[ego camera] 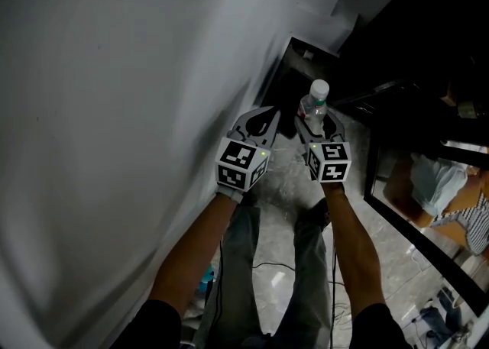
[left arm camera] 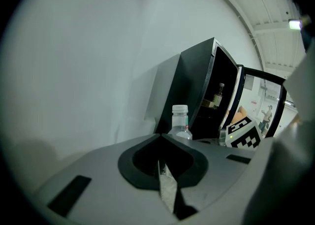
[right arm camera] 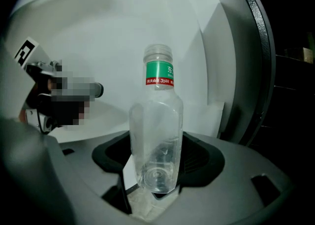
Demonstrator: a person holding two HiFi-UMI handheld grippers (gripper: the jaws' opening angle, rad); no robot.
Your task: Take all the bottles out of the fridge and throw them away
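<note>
bottle [right arm camera: 156, 120], clear with a green band, sits clamped upright in your right gripper [right arm camera: 155, 165]; your left gripper [left arm camera: 161, 143] has its jaws together on nothing. a dark bottle [left arm camera: 218, 96] stands inside the open fridge [left arm camera: 189, 91].

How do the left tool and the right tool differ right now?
The right tool grips a clear plastic bottle; the left tool holds nothing. The left tool's jaws meet; the right tool's stand apart on the bottle. Both carry a marker cube.
</note>
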